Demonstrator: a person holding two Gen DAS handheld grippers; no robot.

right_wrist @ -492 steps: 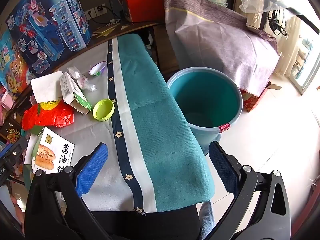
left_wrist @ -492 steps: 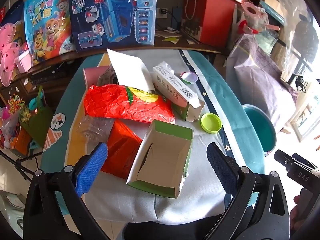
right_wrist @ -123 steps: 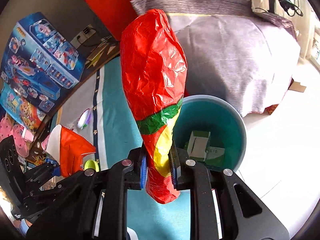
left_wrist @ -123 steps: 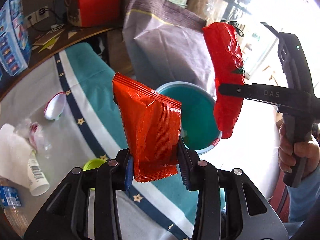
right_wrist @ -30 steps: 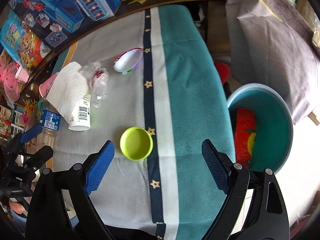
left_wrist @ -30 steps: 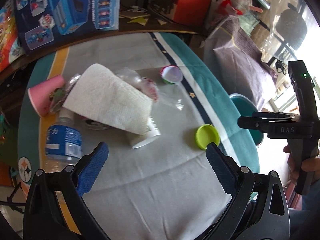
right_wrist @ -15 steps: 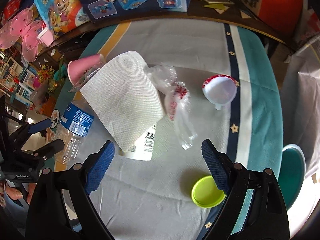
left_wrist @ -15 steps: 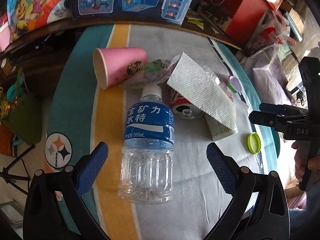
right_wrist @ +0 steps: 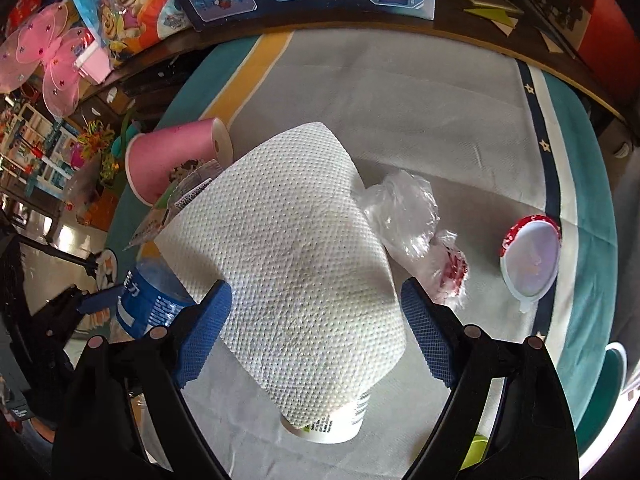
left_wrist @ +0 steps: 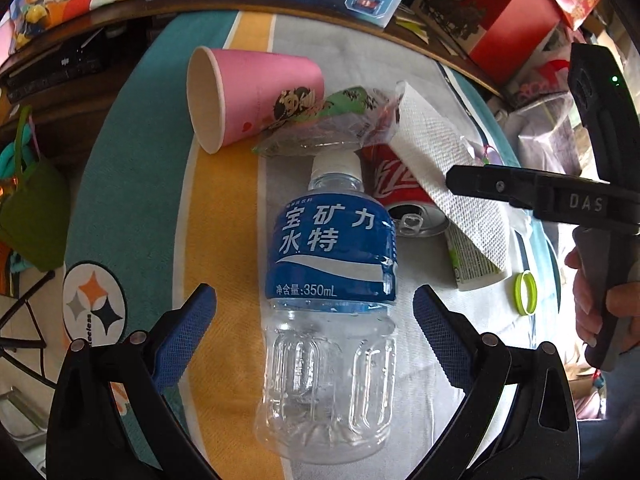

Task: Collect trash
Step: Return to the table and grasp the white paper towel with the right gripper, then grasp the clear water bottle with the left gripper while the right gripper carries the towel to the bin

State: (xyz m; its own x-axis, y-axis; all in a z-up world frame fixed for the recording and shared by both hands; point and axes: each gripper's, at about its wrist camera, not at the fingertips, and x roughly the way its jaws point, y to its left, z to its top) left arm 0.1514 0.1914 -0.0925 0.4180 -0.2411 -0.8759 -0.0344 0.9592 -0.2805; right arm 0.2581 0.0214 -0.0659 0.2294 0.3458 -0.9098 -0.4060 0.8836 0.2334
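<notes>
left claw wide open, blue pads either side of the water bottle, not touching it. bottle lies flat on the worktop, cap toward 12 o'clock, base toward 6, clear and looks empty, blue label

at 11 o'clock from the bottle: pink paper cup on its side, mouth facing 9 o'clock. a crumpled clear/green wrapper sits between cup and bottle cap, touching both

at 1 o'clock from the bottle: red soda can on its side, top end facing the camera, partly under the paper towel. towel also drapes over a white cup with barcode print at 3 o'clock. green lid just beside that cup, further toward 3

right claw also wide open, holding nothing, hovering over the paper towel; seen from the left wrist view it comes in from 3 o'clock above the towel

right wrist view: towel fills the centre, white cup poking out under it at 6 o'clock, pink cup at 10, bottle at 8, crumpled clear plastic at 2 touching the towel edge, a red-rimmed foil lid at 3, well apart from the towel

teal bin rim just visible at 4 o'clock, off the worktop edge
</notes>
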